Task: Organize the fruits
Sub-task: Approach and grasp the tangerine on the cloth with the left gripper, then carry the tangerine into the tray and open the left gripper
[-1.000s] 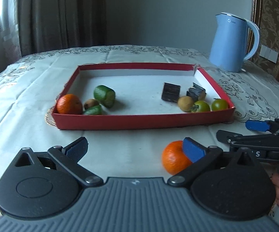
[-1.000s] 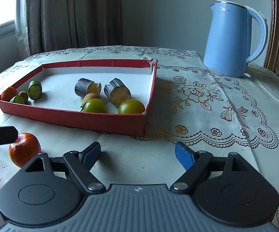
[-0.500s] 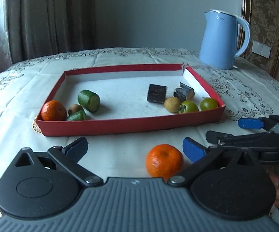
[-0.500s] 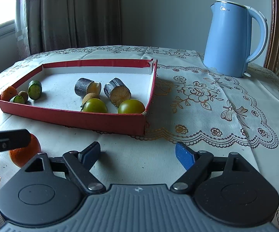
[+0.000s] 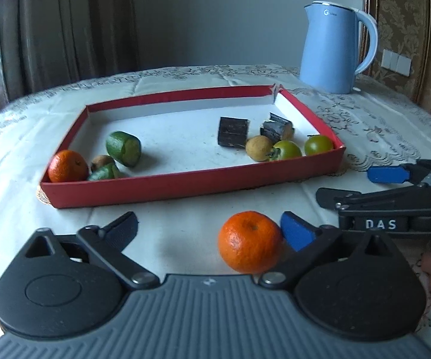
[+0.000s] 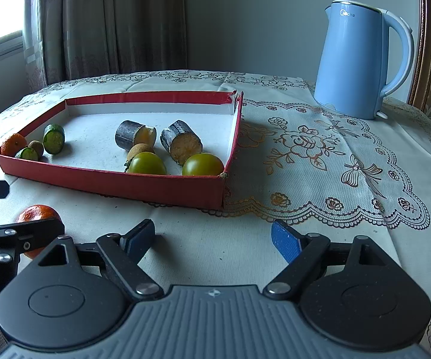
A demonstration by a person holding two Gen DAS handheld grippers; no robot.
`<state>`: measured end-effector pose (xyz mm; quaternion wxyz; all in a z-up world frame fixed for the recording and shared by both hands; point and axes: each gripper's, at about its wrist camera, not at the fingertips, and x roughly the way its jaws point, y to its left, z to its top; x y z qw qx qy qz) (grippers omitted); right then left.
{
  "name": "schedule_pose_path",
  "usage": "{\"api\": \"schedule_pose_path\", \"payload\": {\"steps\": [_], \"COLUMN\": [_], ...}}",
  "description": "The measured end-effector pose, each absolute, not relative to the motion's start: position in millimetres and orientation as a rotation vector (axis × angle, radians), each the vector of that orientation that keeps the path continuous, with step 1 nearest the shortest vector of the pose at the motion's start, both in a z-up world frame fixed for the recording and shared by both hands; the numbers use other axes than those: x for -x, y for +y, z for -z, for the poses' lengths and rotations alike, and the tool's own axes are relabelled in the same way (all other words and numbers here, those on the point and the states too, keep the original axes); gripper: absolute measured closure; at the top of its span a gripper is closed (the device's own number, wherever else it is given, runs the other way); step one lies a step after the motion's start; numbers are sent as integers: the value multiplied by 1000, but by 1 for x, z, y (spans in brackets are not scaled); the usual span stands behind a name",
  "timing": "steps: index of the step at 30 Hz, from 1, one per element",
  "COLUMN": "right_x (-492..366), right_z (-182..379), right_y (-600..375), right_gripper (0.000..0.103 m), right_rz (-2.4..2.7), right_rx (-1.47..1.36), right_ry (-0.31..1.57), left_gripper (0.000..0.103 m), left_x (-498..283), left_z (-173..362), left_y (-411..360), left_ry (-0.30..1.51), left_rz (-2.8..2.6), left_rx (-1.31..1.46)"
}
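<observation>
- Table under a cream embroidered tablecloth carried every other item
- Shallow rectangular red cardboard tray with a white floor lay at the centre of the cloth
- Light-blue electric kettle stood upright behind the tray's far right corner, apart from it
- Left gripper rested low on the cloth in front of the tray, fingers spread wide; its right blue pad lay just beside the loose fruit, contact not resolvable
- Right gripper sat on the cloth to the right of the left one, fingers released and holding nothing
- Loose round orange tangerine lay on the cloth outside the tray, between the left gripper's fingers, toward the right one
- Second orange tangerine occupied the tray's near left corner
- Two green cucumber pieces and a small brown fruit lay close beside it
- Two dark-skinned, yellow-fleshed cylindrical chunks lay in the tray's right half
- Two green tomatoes and a small tan round fruit sat in front of them, near the tray's front wall
</observation>
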<state>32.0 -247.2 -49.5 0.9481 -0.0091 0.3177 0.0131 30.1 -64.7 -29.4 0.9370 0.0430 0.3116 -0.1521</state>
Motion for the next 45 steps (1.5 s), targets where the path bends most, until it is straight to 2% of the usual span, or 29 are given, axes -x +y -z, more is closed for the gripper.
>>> {"api": "schedule_pose_path", "payload": {"steps": [2,8,10,15,16,33,39,45], "right_x": [-32,-32,-32,-32,-32,-32,-32,-32], "right_z": [49,49,50,50,50,49,49,49], "right_y": [-247,-247,-247,-247,-247,-247,-247,-247], "right_gripper": [17,17,16,16,16,16,16,16], "right_rz": [-26,-26,-27,-27,-27,-27,-27,-27], "right_rx": [19,19,18,19,19,19,18,17], "right_ry": [647,647,647,647,647,647,647,648], "left_gripper": [13,13,19,57,61,63,63,63], "left_x": [-33,-32,-32,-28,-27,-14,-47,-94], "left_z": [30,34,34,30,30,3,-17,-11], "left_y": [-63,-70,-70,-68,-69,-68,-62,-62], "left_ry": [656,631,641,647,643,482,428,460], "left_rz": [334,346,360,442,457,403,320,226], "left_rx": [-58,-82,-79,-52,-55,-161,-173,-179]}}
